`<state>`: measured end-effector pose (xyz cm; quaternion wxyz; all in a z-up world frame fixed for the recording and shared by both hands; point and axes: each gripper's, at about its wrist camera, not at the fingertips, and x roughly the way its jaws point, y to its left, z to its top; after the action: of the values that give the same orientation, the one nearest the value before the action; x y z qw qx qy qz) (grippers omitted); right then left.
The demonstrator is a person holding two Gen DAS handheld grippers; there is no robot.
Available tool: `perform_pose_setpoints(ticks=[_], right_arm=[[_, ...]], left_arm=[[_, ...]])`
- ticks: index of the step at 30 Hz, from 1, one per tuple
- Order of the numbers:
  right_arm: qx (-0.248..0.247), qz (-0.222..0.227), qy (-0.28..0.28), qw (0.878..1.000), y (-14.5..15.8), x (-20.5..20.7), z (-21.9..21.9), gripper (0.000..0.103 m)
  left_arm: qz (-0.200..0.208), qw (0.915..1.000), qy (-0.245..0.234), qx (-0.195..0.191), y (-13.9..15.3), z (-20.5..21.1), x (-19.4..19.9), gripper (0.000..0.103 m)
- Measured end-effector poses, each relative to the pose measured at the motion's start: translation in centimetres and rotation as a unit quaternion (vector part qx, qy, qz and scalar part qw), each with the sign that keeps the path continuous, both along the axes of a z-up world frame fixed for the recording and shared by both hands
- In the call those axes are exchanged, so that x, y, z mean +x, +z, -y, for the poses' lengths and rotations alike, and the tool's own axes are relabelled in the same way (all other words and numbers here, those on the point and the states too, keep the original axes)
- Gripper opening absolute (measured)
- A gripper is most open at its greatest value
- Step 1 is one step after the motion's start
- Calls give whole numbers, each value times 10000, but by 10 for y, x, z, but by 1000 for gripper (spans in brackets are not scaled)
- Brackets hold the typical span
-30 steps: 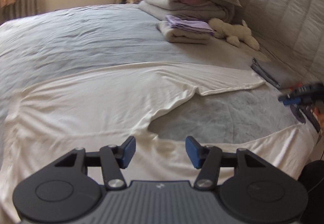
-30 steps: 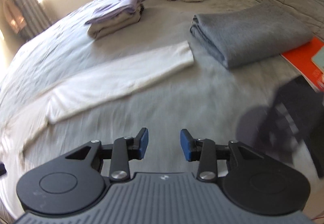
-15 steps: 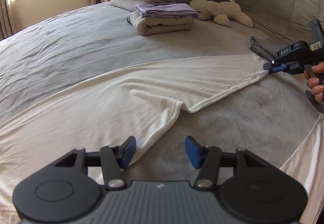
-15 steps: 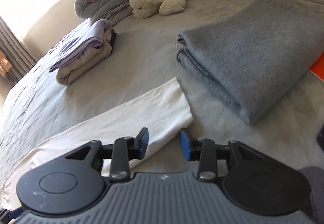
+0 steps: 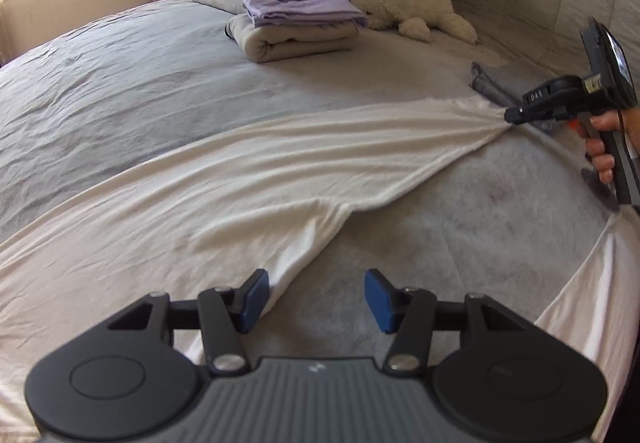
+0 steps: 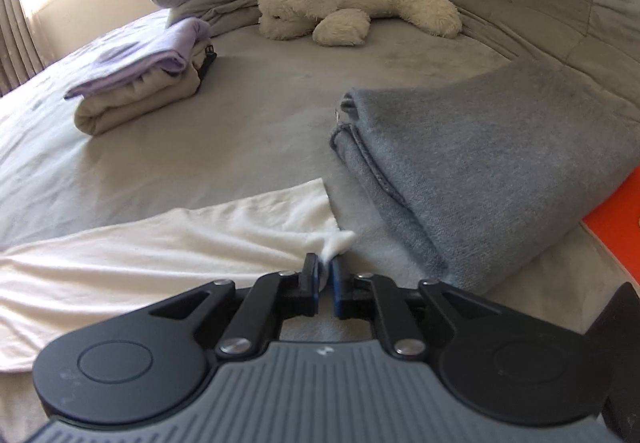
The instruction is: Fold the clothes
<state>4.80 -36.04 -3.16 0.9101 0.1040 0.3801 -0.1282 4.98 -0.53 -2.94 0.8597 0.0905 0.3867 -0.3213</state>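
Right gripper pinches the white shirt's sleeve end, low over the bed. Left gripper hovers spread wide, holding nothing. One shirt, two folded stacks, one plush toy

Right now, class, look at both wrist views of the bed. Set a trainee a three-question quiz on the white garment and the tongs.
1. True or false: the right tongs are shut on the white garment.
2. The left tongs are: A) open, B) shut on the plush dog, C) shut on the grey folded blanket.
3. What colour is the top item on the folded stack?

Key: 1 true; 2 A; 3 lilac.
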Motion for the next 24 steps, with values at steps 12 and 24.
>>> perform_pose_setpoints(ticks=[12,24], right_arm=[[-371,-178,288,9987,-4,60,-1,33],[-1270,216,463,9906,-5,87,-2,2]], left_arm=[[-1,9952,982,51,1,-11,81,54],[309,9946,986,89,-16,4,100,57]])
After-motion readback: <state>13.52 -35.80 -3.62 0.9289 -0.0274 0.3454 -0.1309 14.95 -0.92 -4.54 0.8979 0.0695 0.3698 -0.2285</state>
